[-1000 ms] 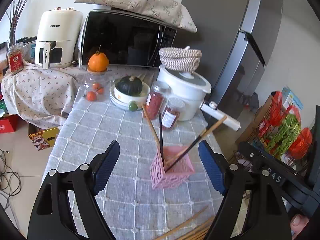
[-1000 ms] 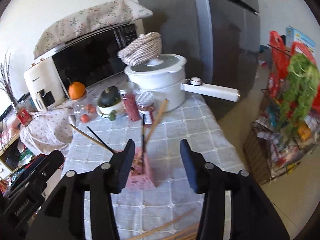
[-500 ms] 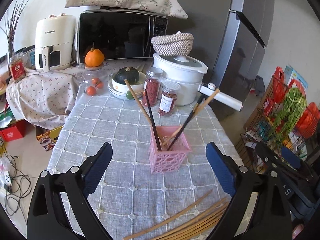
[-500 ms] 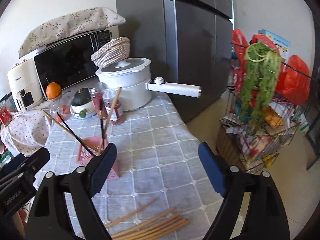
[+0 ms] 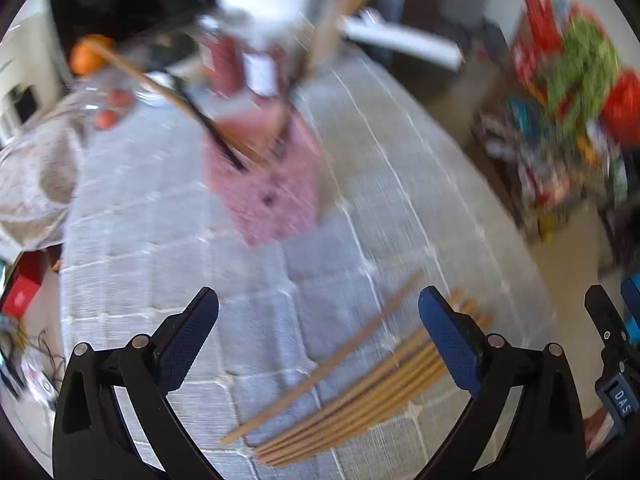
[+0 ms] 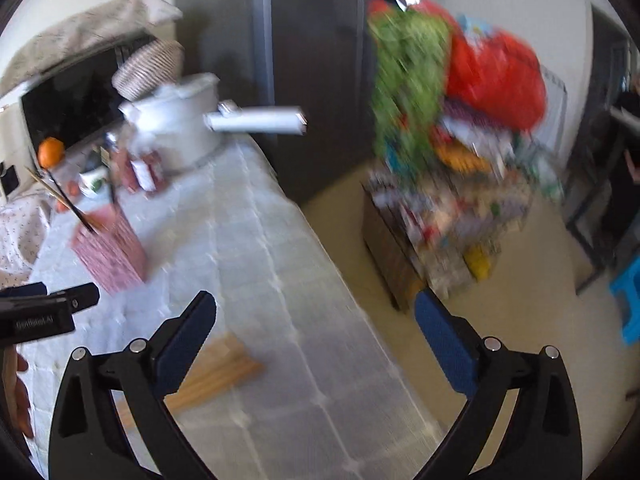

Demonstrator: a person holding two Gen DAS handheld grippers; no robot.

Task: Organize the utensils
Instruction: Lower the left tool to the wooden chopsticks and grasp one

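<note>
Both views are smeared with blur, yet we can make out the main things. In the left wrist view, our left gripper (image 5: 318,316) has its fingers spread wide with nothing between them. The pink holder (image 5: 266,176) stands on the checked tablecloth (image 5: 400,184) at about twelve o'clock from it, with a few chopsticks leaning out of its top — light wooden ones and a dark one. The loose wooden chopsticks (image 5: 360,392) lie flat on the cloth at about five o'clock from the gap, partly behind the right finger. In the right wrist view, the pink holder (image 6: 110,248) sits at about ten o'clock from our right gripper (image 6: 314,320), whose fingers are likewise wide and hold nothing — the loose chopsticks (image 6: 216,372) show just behind its left finger. A white pot (image 6: 176,120) stands further back.
</note>
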